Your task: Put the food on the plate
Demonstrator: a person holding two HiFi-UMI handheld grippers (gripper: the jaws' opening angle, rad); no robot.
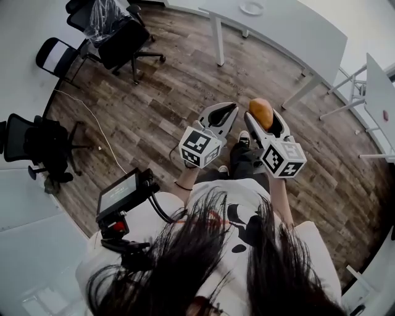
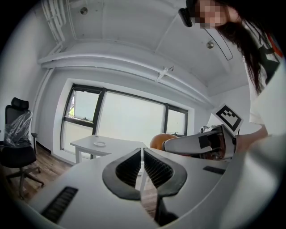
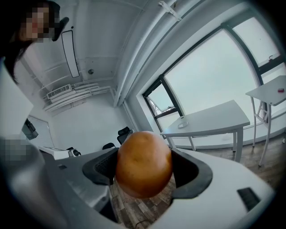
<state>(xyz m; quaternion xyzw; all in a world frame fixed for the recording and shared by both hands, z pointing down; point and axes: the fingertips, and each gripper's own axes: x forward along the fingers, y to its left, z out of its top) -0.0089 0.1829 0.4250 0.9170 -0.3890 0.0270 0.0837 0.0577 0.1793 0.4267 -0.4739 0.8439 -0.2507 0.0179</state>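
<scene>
Right gripper (image 3: 145,169): I am clamping my jaws on the food (image 3: 144,163), a rounded orange-brown lump bulging out past both pads. Left gripper (image 2: 142,155), just beside it at 9 o'clock: I am holding my jaws nearly together, a thin slit only, nothing between them. Both are hanging over the wood floor (image 1: 160,117). Far off at 12 o'clock, a white table (image 1: 296,31) is carrying the plate (image 1: 251,8), well apart from the food. Office chairs (image 1: 123,40) are standing at 10 o'clock.
</scene>
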